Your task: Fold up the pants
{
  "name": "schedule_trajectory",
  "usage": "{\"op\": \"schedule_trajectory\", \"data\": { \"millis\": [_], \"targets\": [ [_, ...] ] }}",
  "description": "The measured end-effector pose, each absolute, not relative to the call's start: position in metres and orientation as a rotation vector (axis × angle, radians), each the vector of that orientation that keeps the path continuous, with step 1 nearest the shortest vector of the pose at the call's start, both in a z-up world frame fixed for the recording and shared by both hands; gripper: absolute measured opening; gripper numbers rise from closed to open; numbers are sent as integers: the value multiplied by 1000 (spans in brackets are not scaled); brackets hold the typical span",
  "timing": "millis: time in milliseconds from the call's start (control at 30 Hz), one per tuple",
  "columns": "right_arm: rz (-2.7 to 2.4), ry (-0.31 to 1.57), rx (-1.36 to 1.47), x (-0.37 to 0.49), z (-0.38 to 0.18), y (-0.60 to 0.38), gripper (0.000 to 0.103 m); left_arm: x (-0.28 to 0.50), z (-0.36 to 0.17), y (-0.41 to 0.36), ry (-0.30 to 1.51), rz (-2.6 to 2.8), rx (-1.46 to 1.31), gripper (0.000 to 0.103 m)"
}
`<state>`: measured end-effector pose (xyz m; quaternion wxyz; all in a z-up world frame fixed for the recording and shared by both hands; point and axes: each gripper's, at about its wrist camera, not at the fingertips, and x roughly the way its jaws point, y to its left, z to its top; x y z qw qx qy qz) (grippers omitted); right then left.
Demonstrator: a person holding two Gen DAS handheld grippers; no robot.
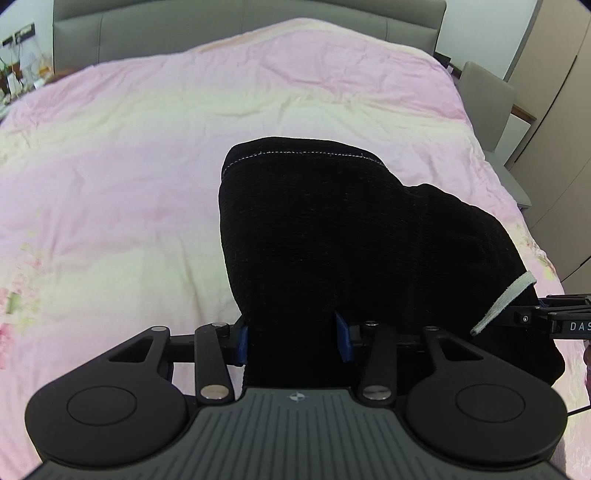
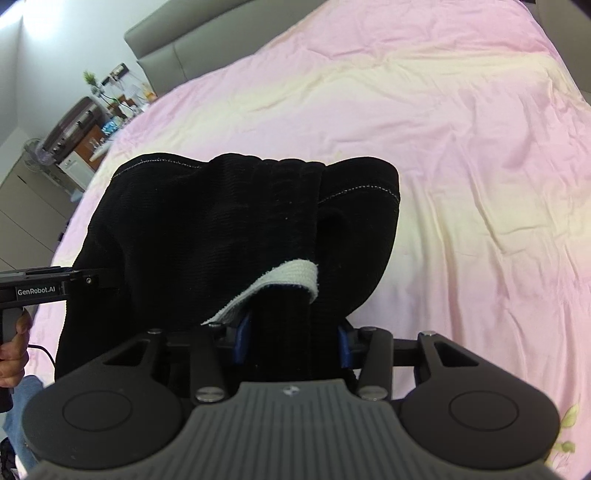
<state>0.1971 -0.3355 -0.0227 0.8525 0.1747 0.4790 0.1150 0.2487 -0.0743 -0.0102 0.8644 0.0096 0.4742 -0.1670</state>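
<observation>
Black pants (image 1: 332, 229) with pale stitching hang bunched above a pink bed. My left gripper (image 1: 293, 338) is shut on a thick bunch of the black fabric, which fills the gap between its blue pads. In the right wrist view the same pants (image 2: 221, 229) drape forward, with a grey-white waistband strip (image 2: 284, 280) turned outward. My right gripper (image 2: 293, 341) is likewise shut on a bunch of the pants. The right gripper's arm (image 1: 554, 317) shows at the right edge of the left view; the left gripper's body (image 2: 40, 288) shows at the left edge of the right view. The fingertips are buried in cloth.
A pink and cream quilt (image 1: 184, 147) covers the bed. A grey headboard (image 1: 221, 29) stands at the far end. A grey chair (image 1: 491, 107) and wardrobe doors lie to the right, a cluttered side table (image 2: 88, 122) to the left. A person's hand (image 2: 14, 354) holds the left gripper's handle.
</observation>
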Motion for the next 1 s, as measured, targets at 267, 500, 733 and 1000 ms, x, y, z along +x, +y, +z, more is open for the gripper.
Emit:
{"op": "schedule_trajectory", "data": {
  "millis": [267, 500, 733, 1000],
  "targets": [
    [384, 940, 384, 173, 34, -257, 41, 219, 66, -7, 930, -287, 107, 49],
    [477, 934, 397, 183, 47, -168, 41, 224, 70, 49, 926, -233, 136, 49],
    [503, 957, 380, 218, 20, -90, 40, 264, 36, 107, 956, -197, 112, 49],
    [479, 999, 307, 280, -40, -40, 40, 319, -25, 156, 1029, -200, 67, 49]
  ]
}}
